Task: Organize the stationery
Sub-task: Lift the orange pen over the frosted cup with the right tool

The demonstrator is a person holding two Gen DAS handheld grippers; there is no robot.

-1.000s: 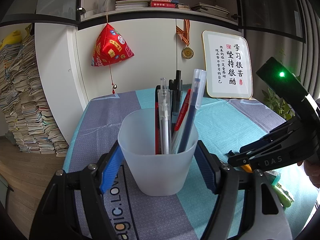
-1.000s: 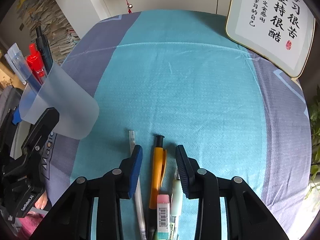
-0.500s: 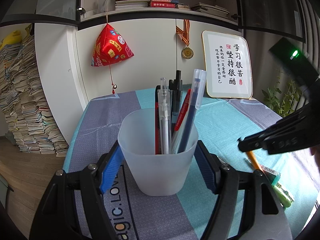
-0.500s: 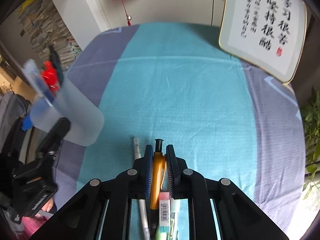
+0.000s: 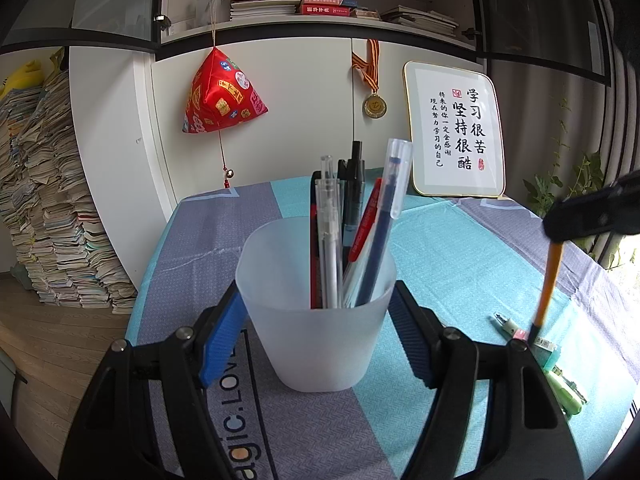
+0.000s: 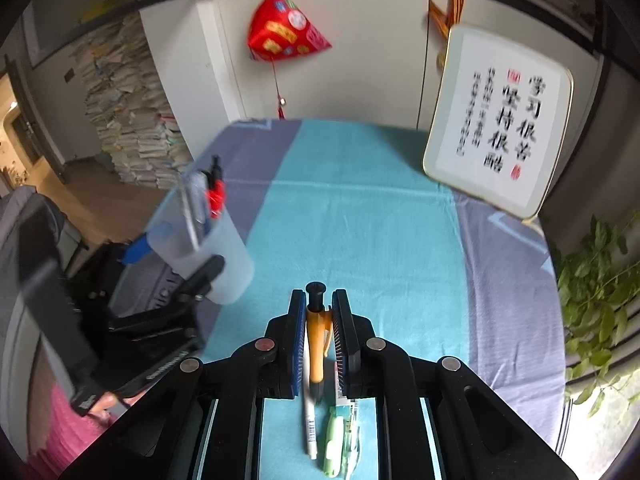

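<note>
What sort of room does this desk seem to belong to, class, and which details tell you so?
Most likely a home study: tall piles of books against the wall, a shelf of books overhead, and a framed calligraphy board beside a hanging medal.

The frosted cup (image 6: 200, 248) and the pens (image 6: 206, 200) in it are smeared by blur in the right wrist view, their colours barely separable; the framed calligraphy (image 6: 498, 120) there is too blurred to read; the right gripper (image 5: 580, 220) is cut off by the left wrist view's right edge; the orange pen's (image 5: 549, 280) upper end is hidden in its jaws.
</note>
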